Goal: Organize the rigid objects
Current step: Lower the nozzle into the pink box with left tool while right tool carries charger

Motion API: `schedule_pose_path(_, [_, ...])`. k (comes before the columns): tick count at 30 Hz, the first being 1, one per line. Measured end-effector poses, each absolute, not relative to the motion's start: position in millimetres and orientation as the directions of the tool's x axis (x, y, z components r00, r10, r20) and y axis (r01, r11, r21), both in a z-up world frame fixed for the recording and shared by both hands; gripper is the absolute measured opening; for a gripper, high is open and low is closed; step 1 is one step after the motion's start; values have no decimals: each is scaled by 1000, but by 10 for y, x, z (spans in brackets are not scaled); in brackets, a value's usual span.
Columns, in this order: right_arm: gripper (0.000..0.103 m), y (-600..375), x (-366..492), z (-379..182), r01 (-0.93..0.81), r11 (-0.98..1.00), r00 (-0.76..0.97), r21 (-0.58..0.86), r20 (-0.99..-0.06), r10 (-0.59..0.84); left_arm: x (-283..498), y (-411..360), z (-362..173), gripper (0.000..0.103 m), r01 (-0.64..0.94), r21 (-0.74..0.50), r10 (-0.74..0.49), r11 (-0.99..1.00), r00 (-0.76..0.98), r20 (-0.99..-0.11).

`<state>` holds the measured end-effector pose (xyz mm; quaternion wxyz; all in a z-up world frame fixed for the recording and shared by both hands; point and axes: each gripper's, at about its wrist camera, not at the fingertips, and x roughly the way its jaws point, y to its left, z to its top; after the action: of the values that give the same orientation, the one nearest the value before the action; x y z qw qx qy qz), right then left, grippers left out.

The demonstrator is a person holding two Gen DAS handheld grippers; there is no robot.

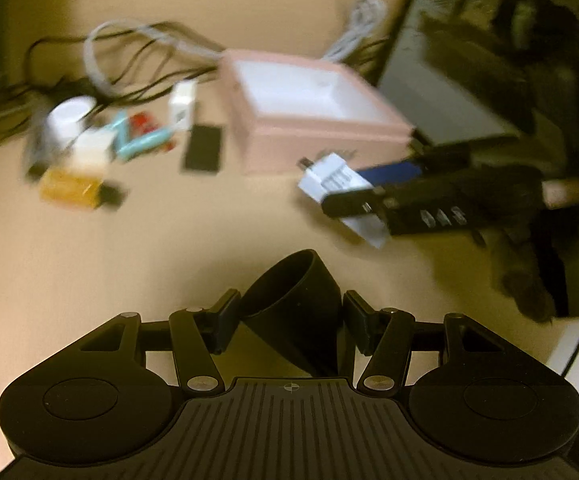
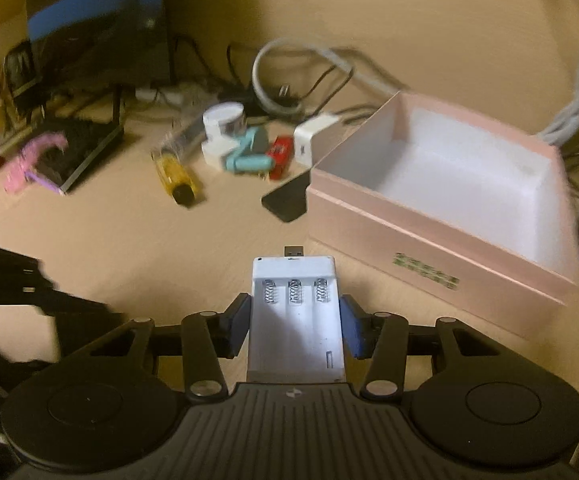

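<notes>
On the left, the left gripper (image 1: pixel 289 316) pinches a black, cone-shaped plastic cup (image 1: pixel 289 300) between its fingers, held tilted above the light wooden desk (image 1: pixel 169 240). It looks light and stiff, but its walls are smooth and tapered, so it could slide out of a side pinch; a hold nearer the wide rim seems safer.

On the right, the right gripper (image 2: pixel 294 328) has its fingers against the long sides of a white plastic battery charger with three spring slots and a USB plug (image 2: pixel 295 320), held over the desk just before the open pink cardboard box with a white inside (image 2: pixel 441 216), which is empty. The charger is a light, rigid shell with flat sides that suit this grip; the plug and springs are best left untouched.
</notes>
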<state>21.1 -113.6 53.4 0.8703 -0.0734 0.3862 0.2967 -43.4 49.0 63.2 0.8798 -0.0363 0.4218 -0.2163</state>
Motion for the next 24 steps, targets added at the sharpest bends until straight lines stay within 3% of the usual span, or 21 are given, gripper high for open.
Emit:
schedule_pose_path(5, [47, -1539, -134, 803, -487, 870, 617, 76, -675, 404, 52, 324, 975, 61, 437, -260, -490, 861, 572, -658])
schedule_pose_path(11, [47, -1817, -365, 994, -373, 926, 693, 58, -646, 320, 906, 86, 1440, 59, 421, -283, -507, 862, 691, -516])
schedule_pose_path(16, [47, -1861, -392, 1024, -302, 953, 718, 29, -651, 247, 1461, -315, 1361, 59, 375, -179, -407, 910, 721, -561])
schedule_pose_path(20, [47, -1860, -441, 1000, -278, 960, 729, -17, -654, 200, 1405, -202, 1289, 59, 343, -267, -434, 901, 753, -496])
schedule_pose_path(24, [47, -1903, -400, 961, -254, 967, 718, -3, -670, 187, 1104, 64, 1187, 59, 324, -285, -427, 902, 757, -494])
